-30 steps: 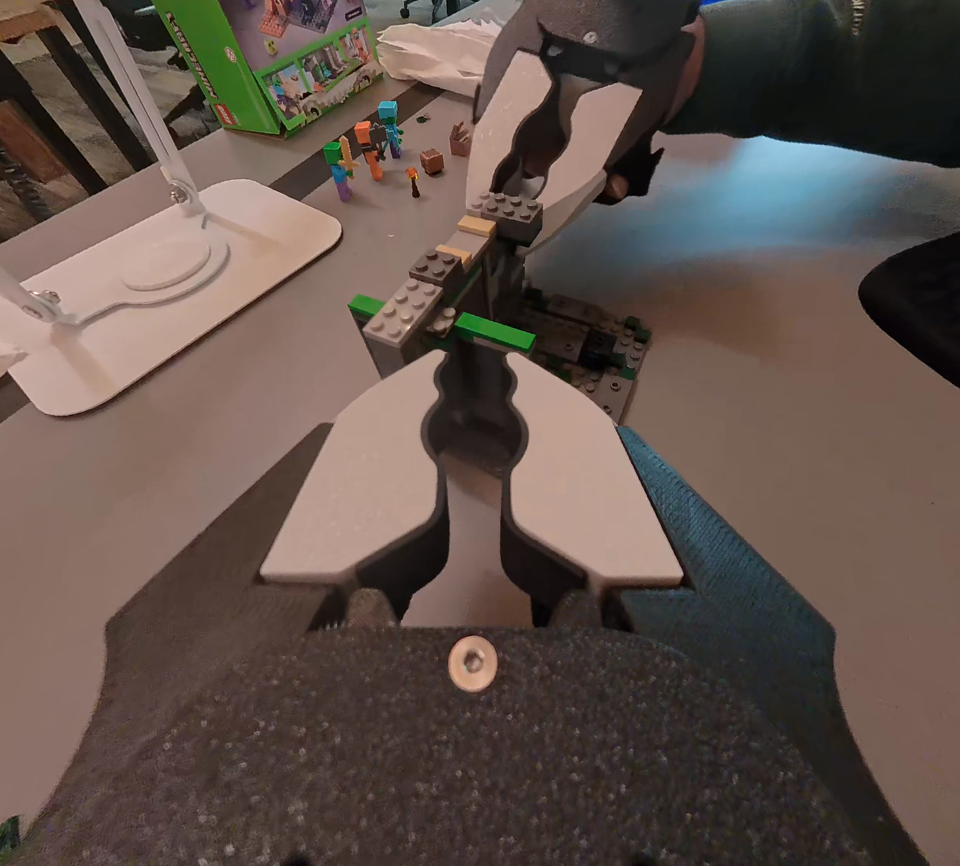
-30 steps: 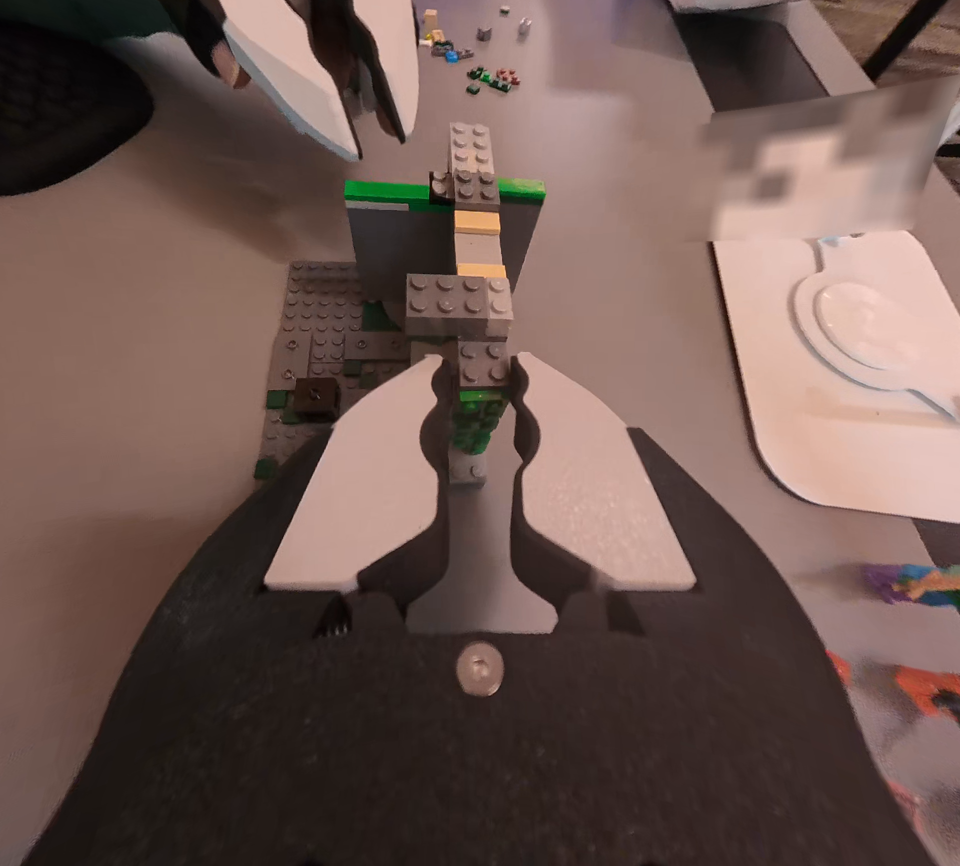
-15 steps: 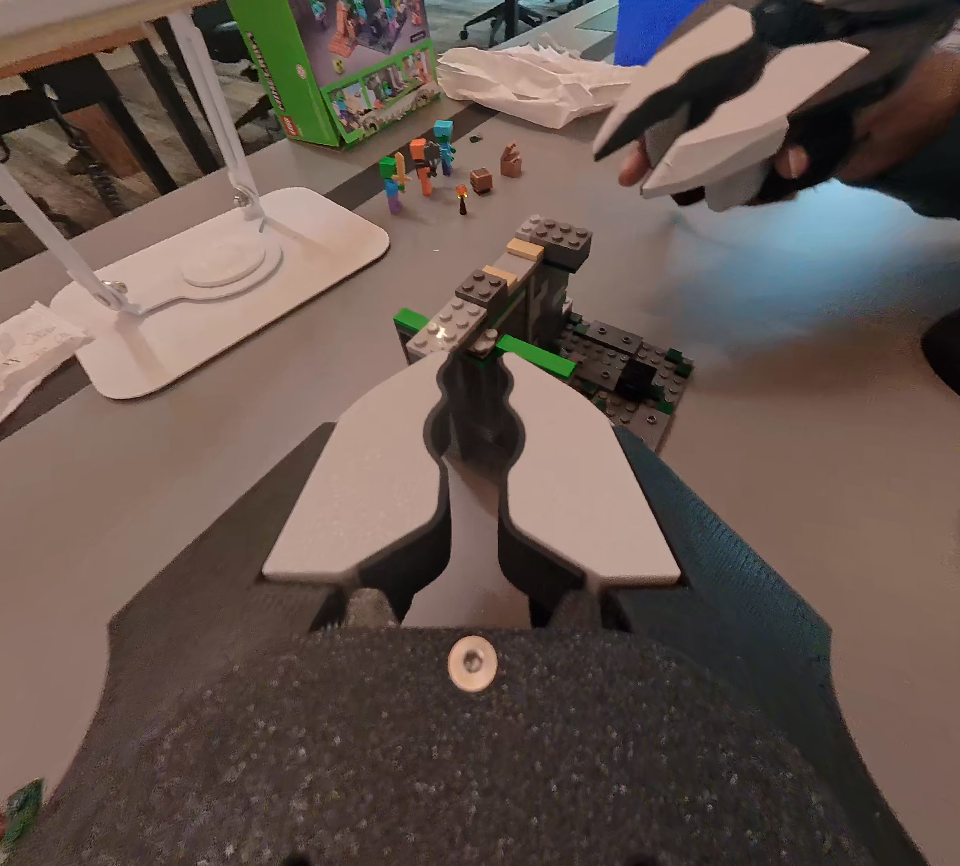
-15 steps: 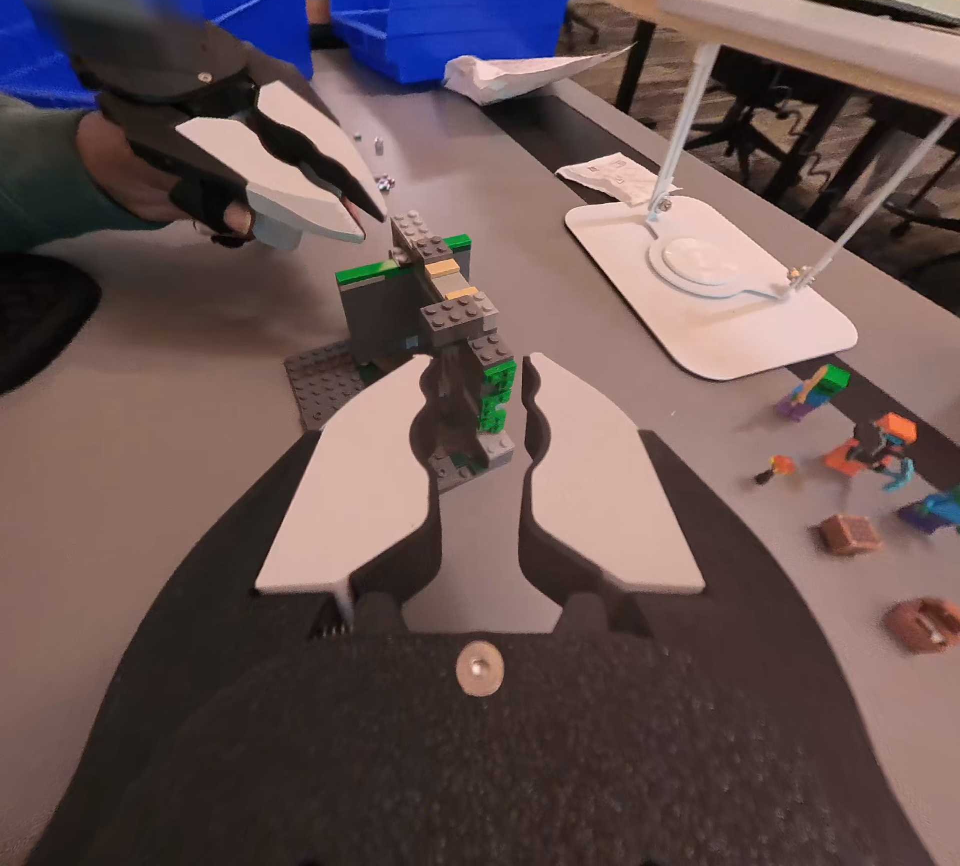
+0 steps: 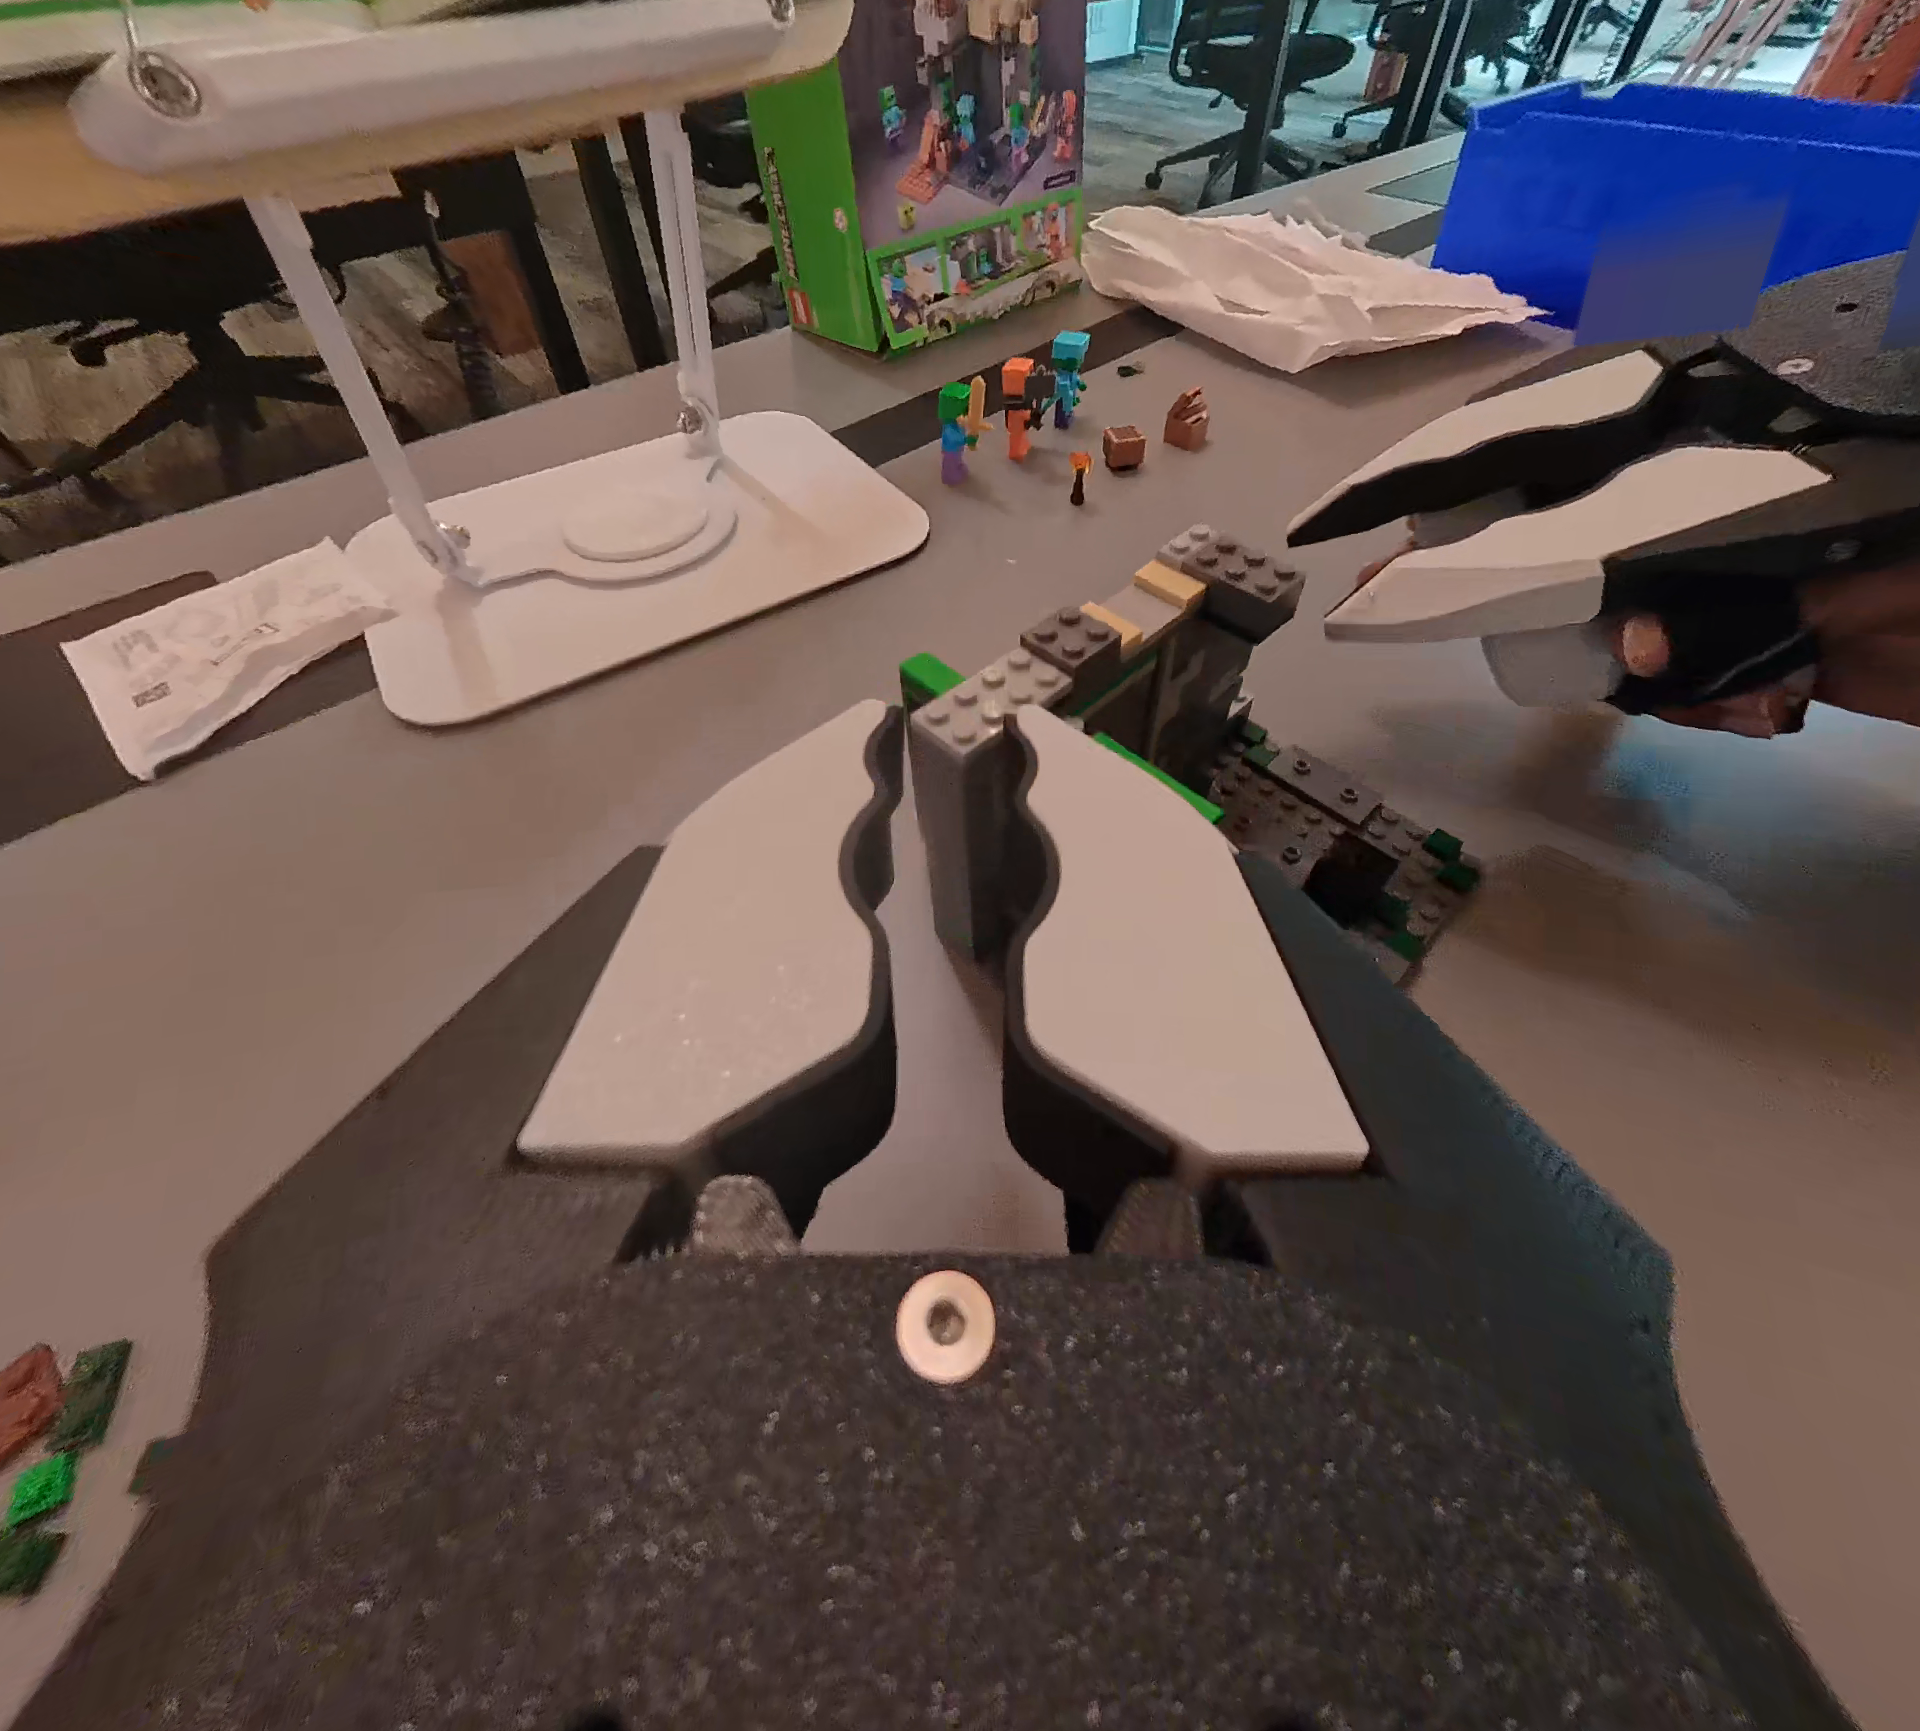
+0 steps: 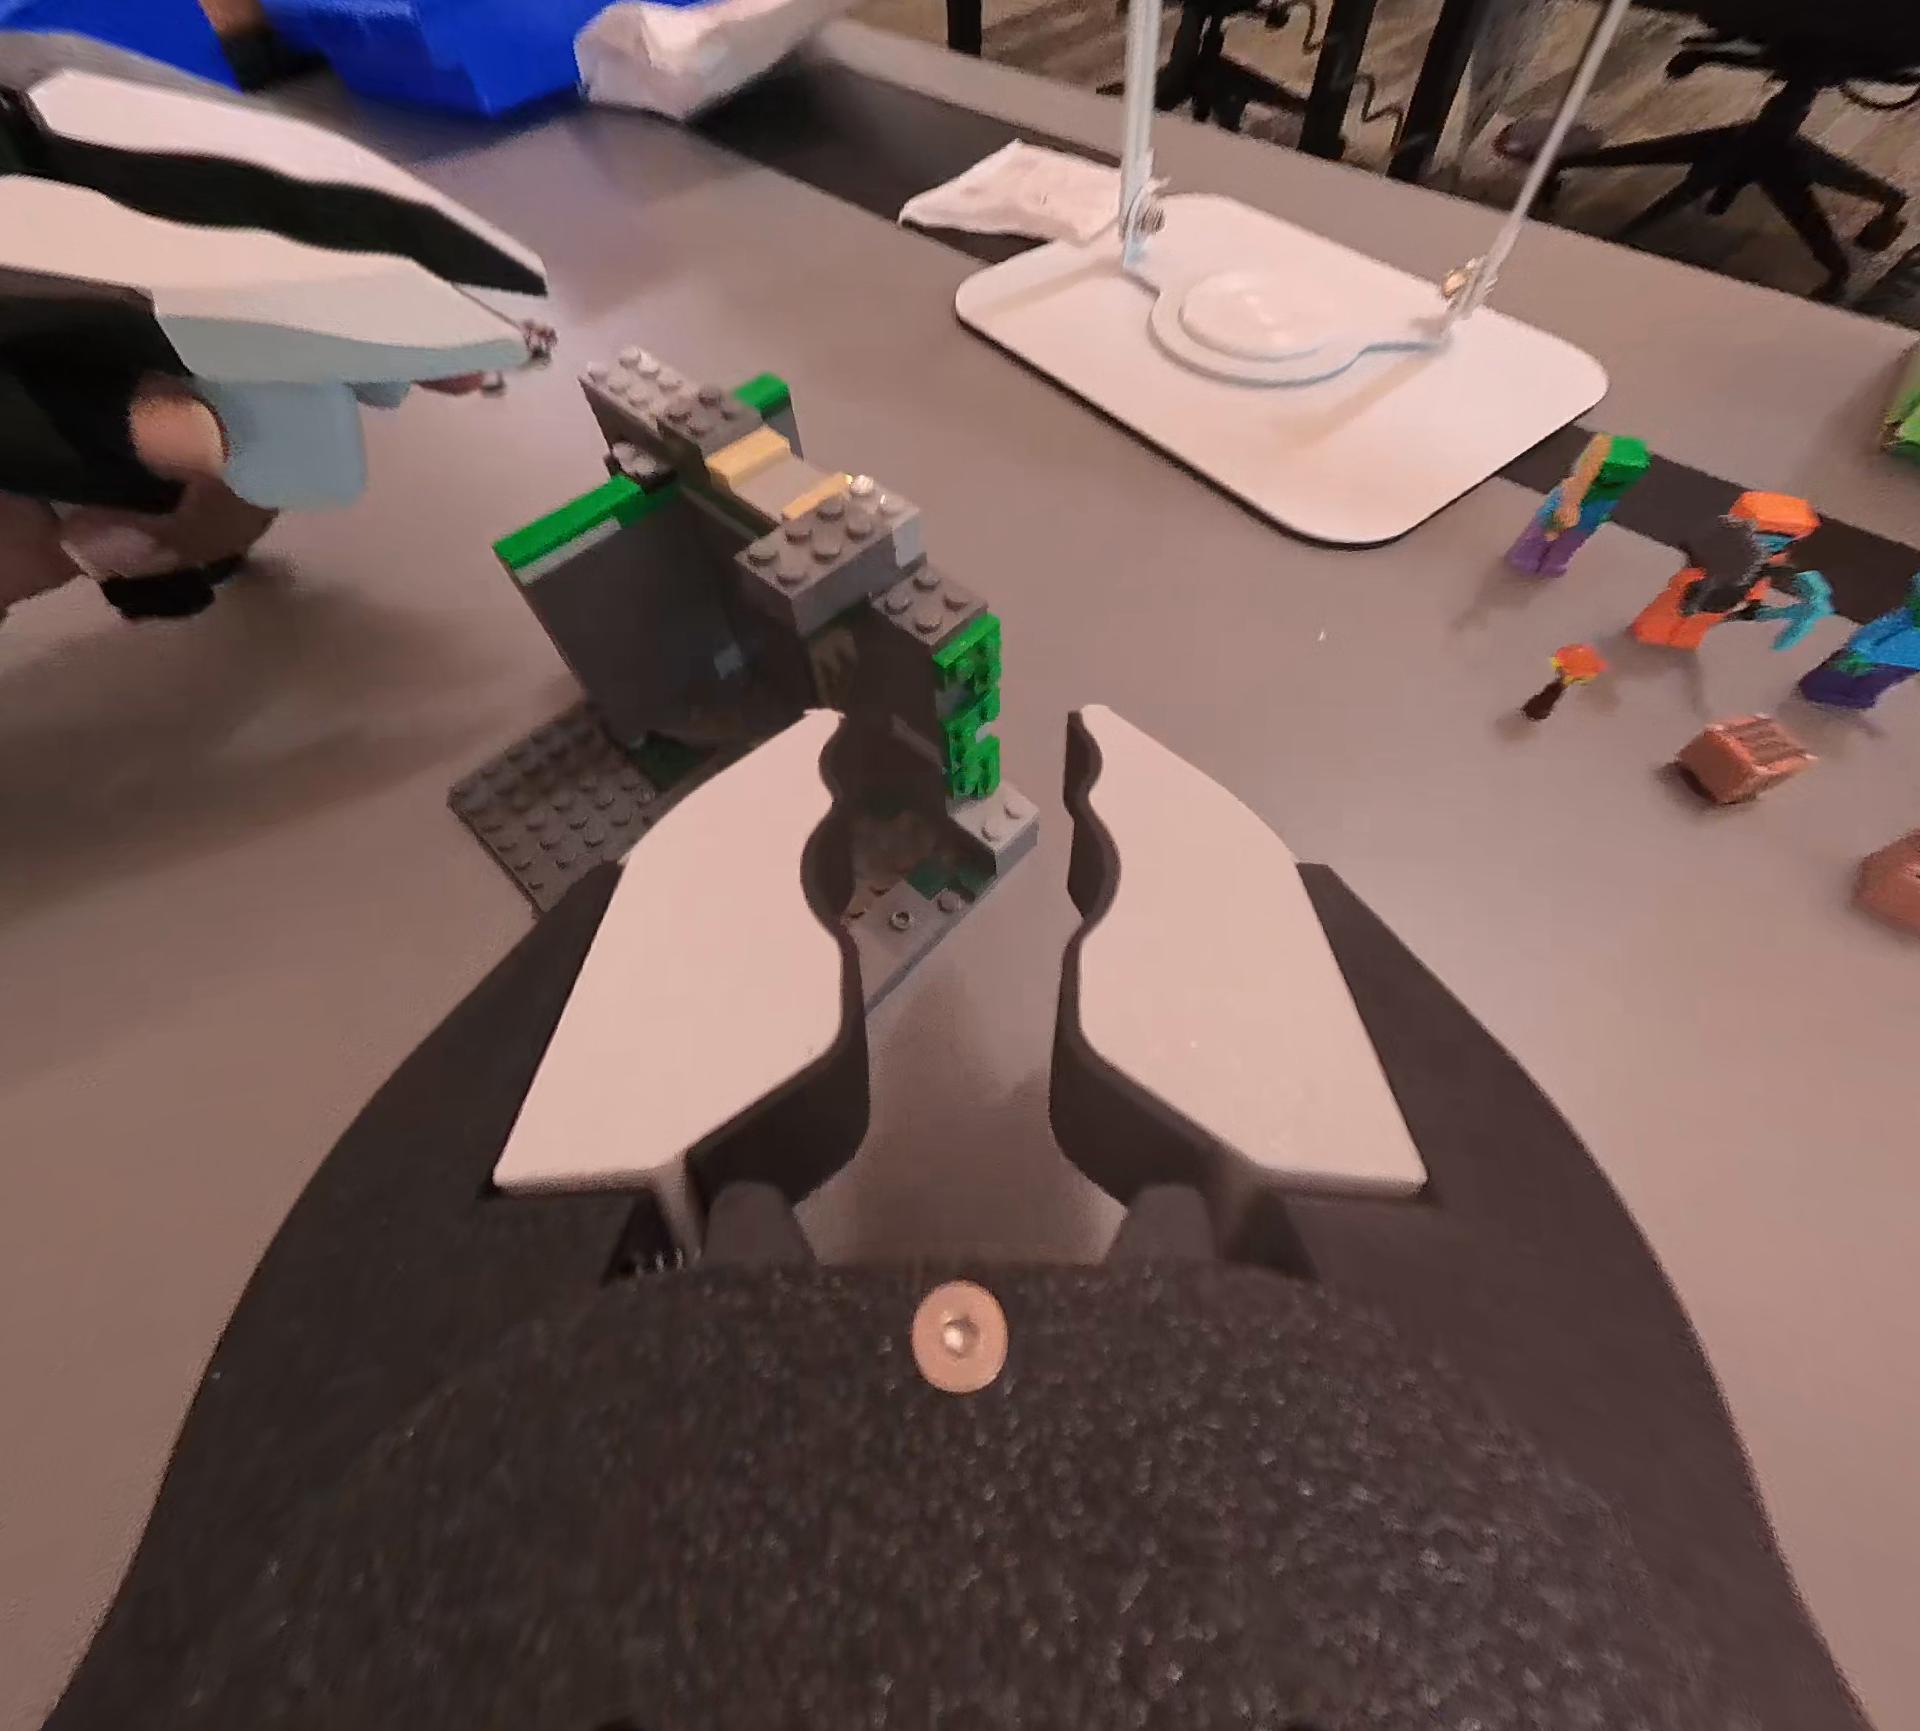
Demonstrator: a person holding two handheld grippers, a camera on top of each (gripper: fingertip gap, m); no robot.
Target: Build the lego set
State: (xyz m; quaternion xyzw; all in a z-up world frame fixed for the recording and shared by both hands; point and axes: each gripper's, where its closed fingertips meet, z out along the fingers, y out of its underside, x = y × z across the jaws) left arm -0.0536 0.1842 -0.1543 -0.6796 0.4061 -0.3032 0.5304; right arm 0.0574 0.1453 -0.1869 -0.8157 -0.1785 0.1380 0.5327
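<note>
The lego build (image 5: pixel 1195 642) is a grey stepped wall with green trim on a dark grey baseplate (image 5: pixel 1330 808), standing on the grey table. In the left wrist view my left gripper (image 5: pixel 951 725) is empty, its jaws a narrow gap apart, with the build's near grey wall showing between them. The right wrist view shows the left gripper (image 6: pixel 535 320) just clear of the build's (image 6: pixel 727 601) upper left end. My right gripper (image 6: pixel 951 736) is open and empty, low before the green-vine corner. It hovers at the build's right in the left wrist view (image 5: pixel 1309 580).
A white book stand (image 5: pixel 644 569) holding an open booklet stands left of the build. The set's box (image 5: pixel 935 123), several minifigures (image 5: pixel 1013 414), small brown pieces (image 5: pixel 1122 447), crumpled white bags (image 5: pixel 1278 279) and blue bins (image 5: pixel 1662 206) lie beyond. Loose green pieces (image 5: pixel 52 1463) lie near left.
The right gripper has come off the dark grey brick on top of the build, drawn back and opened wider. The left gripper has drawn slightly back and up from the build.
</note>
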